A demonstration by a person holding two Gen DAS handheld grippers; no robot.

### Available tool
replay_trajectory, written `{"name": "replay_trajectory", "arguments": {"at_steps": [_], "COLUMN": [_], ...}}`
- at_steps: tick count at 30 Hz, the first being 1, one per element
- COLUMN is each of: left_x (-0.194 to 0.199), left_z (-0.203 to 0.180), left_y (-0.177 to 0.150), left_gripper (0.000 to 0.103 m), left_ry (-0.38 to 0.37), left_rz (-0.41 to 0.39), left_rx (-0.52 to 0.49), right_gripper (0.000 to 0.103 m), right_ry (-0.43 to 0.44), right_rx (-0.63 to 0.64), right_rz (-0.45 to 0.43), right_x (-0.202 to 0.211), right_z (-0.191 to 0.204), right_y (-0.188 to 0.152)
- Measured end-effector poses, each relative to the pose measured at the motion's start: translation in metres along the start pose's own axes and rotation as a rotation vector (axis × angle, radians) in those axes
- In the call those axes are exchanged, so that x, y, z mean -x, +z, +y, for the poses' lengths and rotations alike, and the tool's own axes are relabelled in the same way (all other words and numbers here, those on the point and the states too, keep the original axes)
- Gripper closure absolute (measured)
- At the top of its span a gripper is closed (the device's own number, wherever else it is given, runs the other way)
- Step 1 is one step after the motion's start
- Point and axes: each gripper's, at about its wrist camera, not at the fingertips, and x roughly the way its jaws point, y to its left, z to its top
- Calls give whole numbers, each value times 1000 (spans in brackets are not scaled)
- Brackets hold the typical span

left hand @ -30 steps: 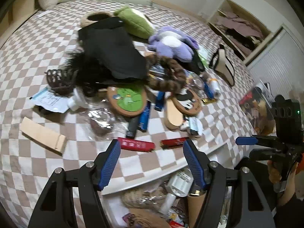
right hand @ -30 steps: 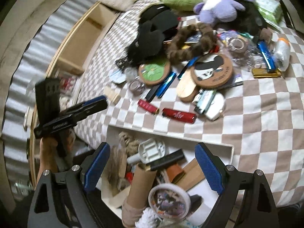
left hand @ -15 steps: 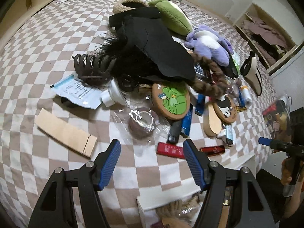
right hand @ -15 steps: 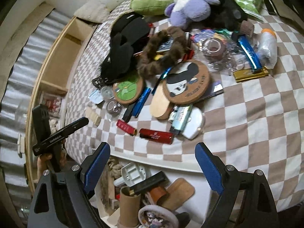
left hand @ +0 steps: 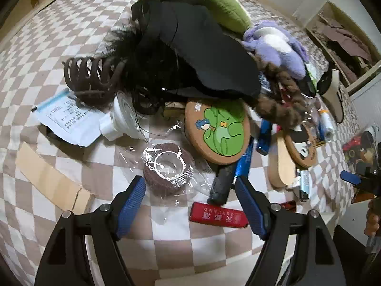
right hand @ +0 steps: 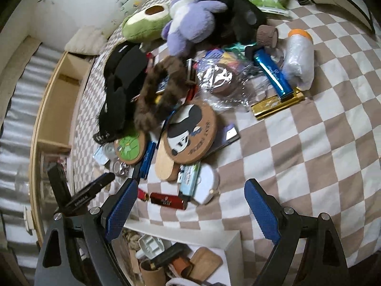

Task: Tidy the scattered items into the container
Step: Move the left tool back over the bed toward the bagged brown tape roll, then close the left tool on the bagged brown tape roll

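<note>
Since a second ago the left claw (left hand: pixel 190 200) has pushed forward off the container (right hand: pixel 228 243) and out over the bed (left hand: pixel 47 54), so that the box has all but dropped out of its view and the near clutter fills it; the right claw (right hand: pixel 190 205) has shifted forward too, the box sliding lower in its frame. Both claws stand wide open and hold nothing. Between the left claw's jaws lie a brown tape roll (left hand: pixel 169 166) in loose clear wrap and a flat red pack (left hand: pixel 216 214), with a frog coaster (left hand: pixel 219 131) just beyond. The roll looks light and stiff across its sides, but the wrap is slack and slippery, so a grip on film alone would likely slide; pinching across the roll's body seems safer. The red pack is thin and flat against the soft bedding, best taken across its narrow width. Many items remain scattered on the checked cover, among them a purple plush (right hand: pixel 190 16) and a panda coaster (right hand: pixel 190 135), both well apart from the container, which sits at the bed's near edge already holding a card tube (right hand: pixel 152 274) and other bits.
</note>
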Motion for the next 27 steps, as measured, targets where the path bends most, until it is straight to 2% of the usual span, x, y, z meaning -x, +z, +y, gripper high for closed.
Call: {"name": "replay_trajectory", "arguments": {"at_steps": [5,12,16,19,22,27], "left_x": [-10,-22,-25,-23,-19,-11], "left_z": [1,3,11,13,17,22], "left_y": [5,4,1,2,2,0], "left_gripper": [25,25,26,38,46,52], "left_ry": [37,132,120,111,98,92], "left_rz": [-6,-4,10,8,11,7], "left_rx": [13,-7,16,11,12,11], "right_gripper": [12,12,12,12,12,12], "right_ry": [-33,-83,-114,-135,-121,-122], "right_rx": [0,3,6,13,11,11], "right_rz": [-34,-88,-122,-148,-148,-156], "right_x": [-1,-2,-3,-6,-13,-24], "right_z": [-1,-1,-2,-4,-7,-10], "right_y": [10,25,35,45,54,66]}}
